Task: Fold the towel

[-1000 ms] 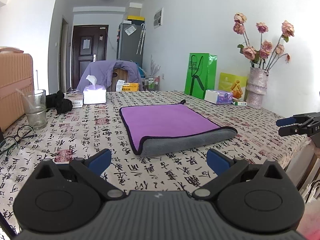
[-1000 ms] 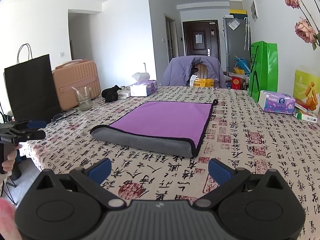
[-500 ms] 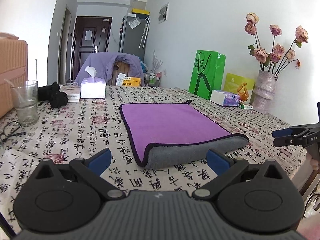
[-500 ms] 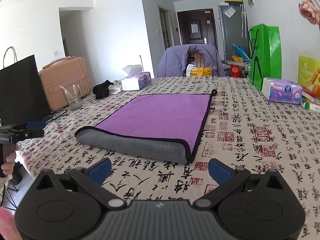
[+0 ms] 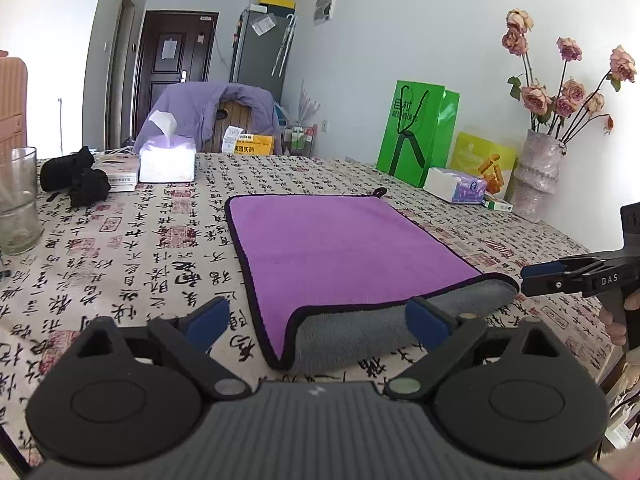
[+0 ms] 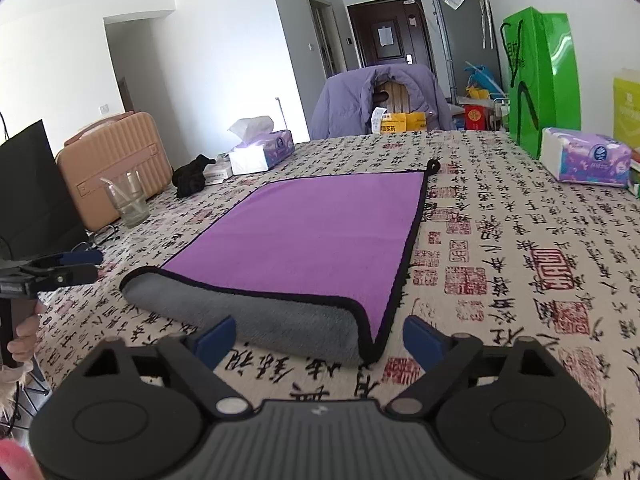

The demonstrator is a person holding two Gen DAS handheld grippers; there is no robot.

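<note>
In the left view, the glass (image 5: 18,200) is sitting at the far left edge, and the tissue box (image 5: 167,159) is standing in the upper left on the table (image 5: 120,248). The towel (image 5: 336,248) is lying in the middle of the frame, purple on top, with its grey underside rolled up along the near edge. It is filling more of the picture than it did a moment ago, so the claws have been coming closer and lower. I think that means the grab for the next fold is about to begin.

The left claw (image 5: 316,320) is sitting at the bottom middle, wide apart and holding nothing. The near black-edged corner of the towel is lying right between its two blue tips, just ahead of them and not touching yet. At the right edge, the right claw (image 5: 536,280) is reaching in from the side, just beside the grey roll.

In the right view, the left claw (image 6: 90,266) is showing at the left edge, near the grey roll's end. The towel (image 6: 316,232) is spreading across the middle. The right claw (image 6: 316,338) is at the bottom, spread wide with nothing in it, and the towel's other near corner is lying between its tips.
</note>
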